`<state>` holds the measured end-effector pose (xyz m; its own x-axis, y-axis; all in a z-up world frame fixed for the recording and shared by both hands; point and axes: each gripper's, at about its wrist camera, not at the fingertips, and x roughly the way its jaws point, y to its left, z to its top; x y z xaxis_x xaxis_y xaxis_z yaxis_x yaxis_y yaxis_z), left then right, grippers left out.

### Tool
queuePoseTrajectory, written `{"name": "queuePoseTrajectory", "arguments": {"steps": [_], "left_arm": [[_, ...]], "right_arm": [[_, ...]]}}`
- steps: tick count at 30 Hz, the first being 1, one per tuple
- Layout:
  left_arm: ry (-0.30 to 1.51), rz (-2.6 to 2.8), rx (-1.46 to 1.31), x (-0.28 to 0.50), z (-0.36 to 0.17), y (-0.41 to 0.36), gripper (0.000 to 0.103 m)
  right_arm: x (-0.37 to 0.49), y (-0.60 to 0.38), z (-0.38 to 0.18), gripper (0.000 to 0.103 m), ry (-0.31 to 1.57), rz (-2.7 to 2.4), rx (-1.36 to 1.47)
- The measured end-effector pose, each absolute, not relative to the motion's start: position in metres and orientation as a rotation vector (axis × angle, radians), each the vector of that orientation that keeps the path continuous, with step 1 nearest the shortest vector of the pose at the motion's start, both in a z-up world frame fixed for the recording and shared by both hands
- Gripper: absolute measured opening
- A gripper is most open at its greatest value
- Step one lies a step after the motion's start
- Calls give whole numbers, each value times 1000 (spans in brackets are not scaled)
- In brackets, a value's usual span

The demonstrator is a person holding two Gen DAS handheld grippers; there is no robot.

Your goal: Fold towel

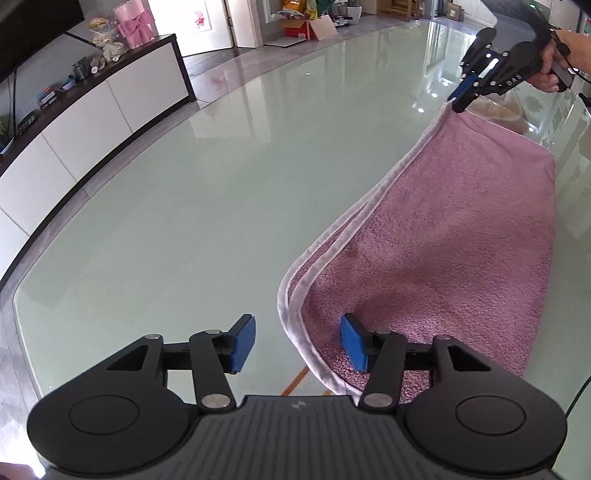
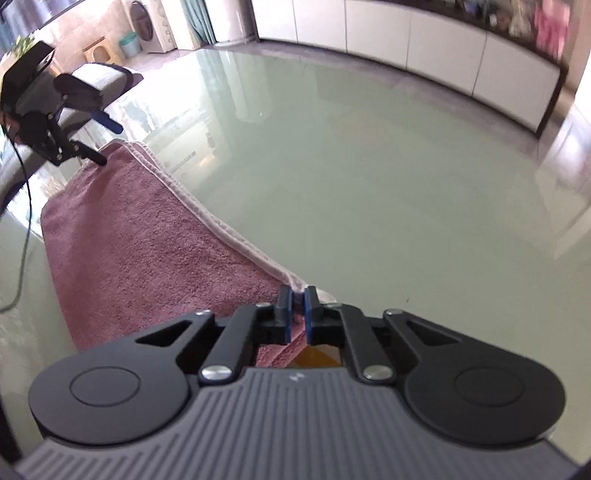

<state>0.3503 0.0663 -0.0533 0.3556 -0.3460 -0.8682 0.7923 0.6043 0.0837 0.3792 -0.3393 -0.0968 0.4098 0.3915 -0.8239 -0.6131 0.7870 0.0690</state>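
Note:
A pink towel (image 1: 443,236) with a white hem lies folded double on the glass table (image 1: 207,192). My left gripper (image 1: 297,343) is open, its jaws wide apart on either side of the towel's near corner, with nothing held. My right gripper (image 2: 297,314) is shut on the towel's (image 2: 147,236) far corner and holds that hem slightly raised. In the left wrist view the right gripper (image 1: 460,101) pinches the far corner. In the right wrist view the left gripper (image 2: 103,142) stands open at the opposite corner.
A long white cabinet (image 1: 92,110) with a dark top runs beyond the table's left edge, holding a pink gift box (image 1: 135,22) and small items. A cable (image 2: 22,236) hangs near the towel's outer side. Boxes (image 1: 306,26) stand on the floor beyond.

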Motion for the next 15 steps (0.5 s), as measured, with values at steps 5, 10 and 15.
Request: {"name": "queuePoseTrajectory", "arguments": {"steps": [5,10,15], "left_arm": [[957,-773,532,354,-56,64,56],[917,-768,583,345,-56,60,57],[832,-794,703,327,-54,47,56]], "right_arm": [[346,-337,-75,6,764,737,-311],[310,-336,-56,6,649,881,-353],[282,-331,-51,6,627,996,-409]]}}
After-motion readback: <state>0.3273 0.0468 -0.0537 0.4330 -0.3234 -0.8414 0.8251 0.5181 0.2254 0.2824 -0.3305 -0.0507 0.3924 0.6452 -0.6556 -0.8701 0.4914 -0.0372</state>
